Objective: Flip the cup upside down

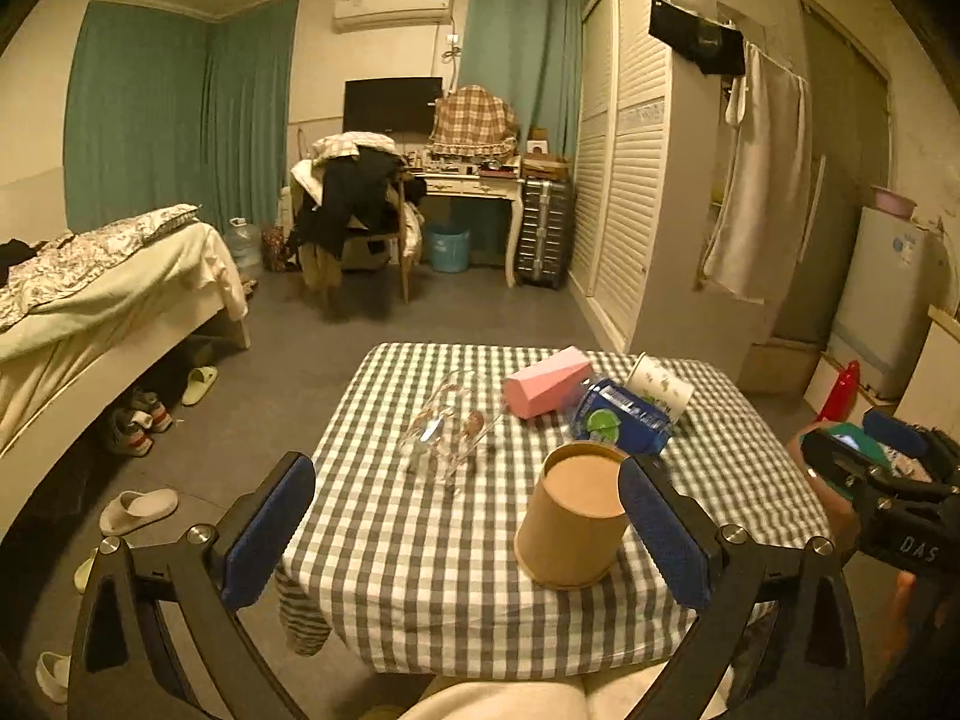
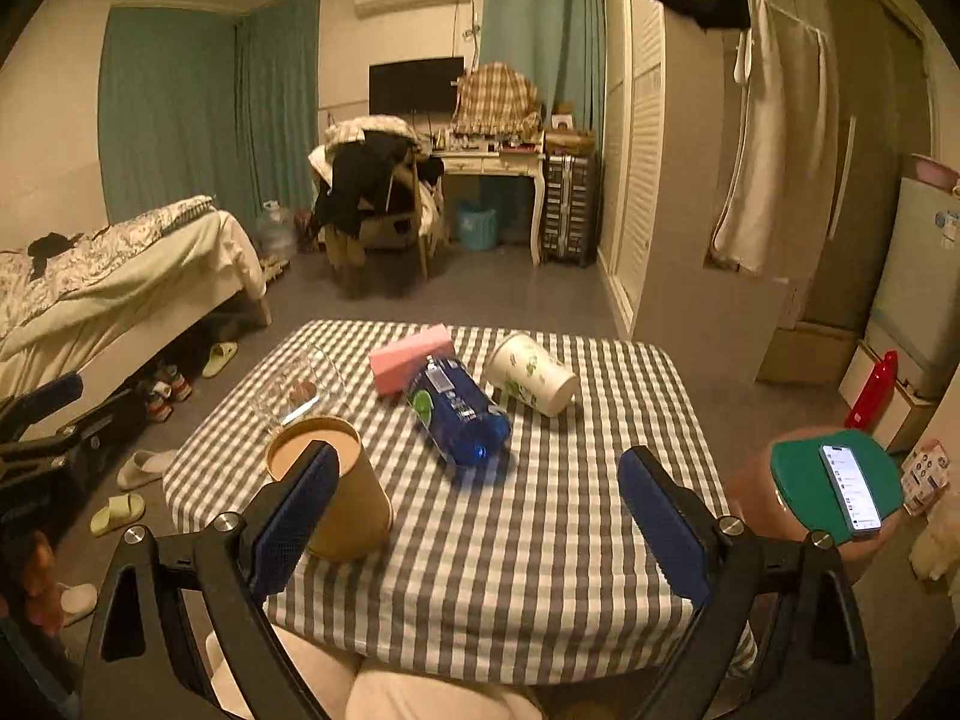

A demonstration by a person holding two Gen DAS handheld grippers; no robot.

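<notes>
A brown paper cup [image 1: 570,516] stands upside down on the checked tablecloth [image 1: 420,570], base up; it also shows in the right wrist view [image 2: 336,492]. My left gripper [image 1: 468,534] is open and empty, the cup standing free just inside its right finger [image 1: 660,534]. My right gripper [image 2: 480,528] is open and empty, with the cup behind its left finger [image 2: 294,522]. A white patterned cup [image 2: 531,375] lies on its side at the back; it shows in the left wrist view too [image 1: 660,384].
A blue bottle [image 2: 459,414], a pink box [image 2: 408,360] and a clear glass [image 1: 444,426] lie on the table. A bed [image 1: 90,312] stands left, a wardrobe [image 1: 624,180] right. A phone on a green holder [image 2: 846,486] is at right.
</notes>
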